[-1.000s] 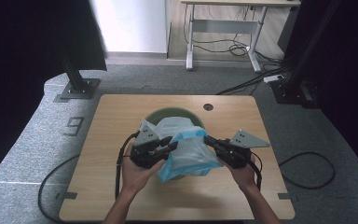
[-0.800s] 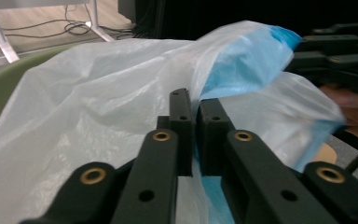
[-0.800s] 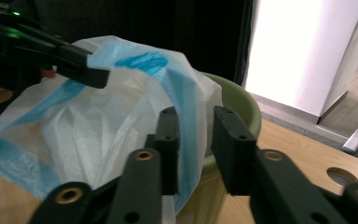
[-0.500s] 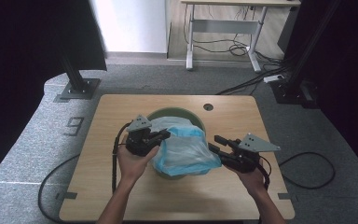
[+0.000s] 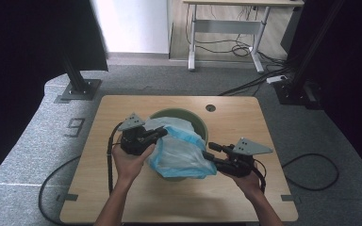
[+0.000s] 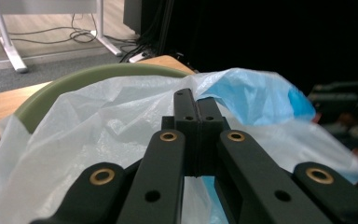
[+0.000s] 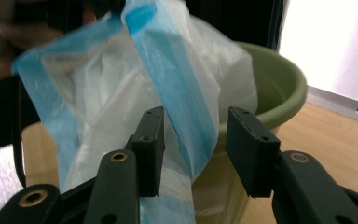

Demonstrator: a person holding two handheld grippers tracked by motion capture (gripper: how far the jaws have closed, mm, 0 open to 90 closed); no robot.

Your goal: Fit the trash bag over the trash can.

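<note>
My left tongs (image 5: 162,133) are clamped tight on the near-left edge of the blue-and-white plastic bag (image 5: 181,150), which drapes over the green bin (image 5: 195,117) at the middle of the worktop (image 5: 122,197). My right tongs (image 5: 211,148) have just been opening; their jaws stand apart, a blue strip of the bag hanging loose between them, touching neither pad

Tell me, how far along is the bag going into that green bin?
Partly done: the bag already sits in the bin and drapes over its near rim. In hand: the left gripper is shut on the bag's edge at the bin's left side, while the right gripper has just been opening, a blue strip of bag loose between its jaws. Left, probably: stretching the edge around the whole rim.
</note>
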